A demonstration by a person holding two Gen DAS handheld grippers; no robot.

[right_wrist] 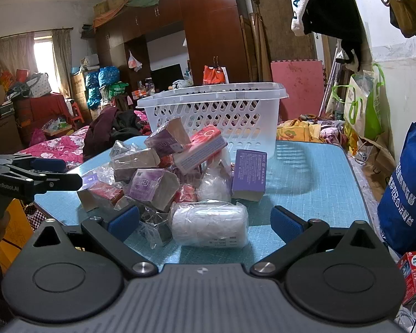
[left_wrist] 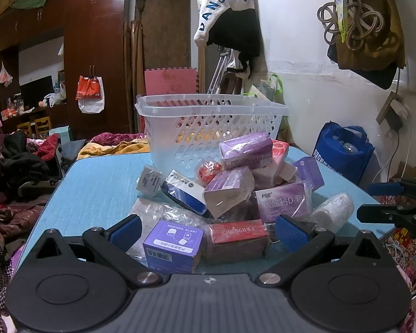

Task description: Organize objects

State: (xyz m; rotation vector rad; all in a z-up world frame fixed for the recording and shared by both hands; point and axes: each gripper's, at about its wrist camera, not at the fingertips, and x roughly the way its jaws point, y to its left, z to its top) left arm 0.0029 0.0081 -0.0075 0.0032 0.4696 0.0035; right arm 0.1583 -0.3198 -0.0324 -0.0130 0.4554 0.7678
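A pile of small boxes and wrapped packets lies on the blue table (left_wrist: 97, 183), in front of a white plastic basket (left_wrist: 210, 122). My left gripper (left_wrist: 208, 231) is open at the near edge of the pile, with a purple box (left_wrist: 172, 245) and a red Chunghwa box (left_wrist: 237, 237) between its fingers, untouched. My right gripper (right_wrist: 205, 222) is open around a white plastic-wrapped roll (right_wrist: 210, 227) without closing on it. The basket (right_wrist: 216, 113) stands behind the pile in the right wrist view. Each gripper shows at the other view's edge (left_wrist: 396, 208) (right_wrist: 33, 174).
A purple box (right_wrist: 249, 174) stands upright right of the pile. A blue bag (right_wrist: 407, 188) hangs past the table's right edge. Beds with clothes lie left and behind. A wardrobe (left_wrist: 97, 55) stands at the back.
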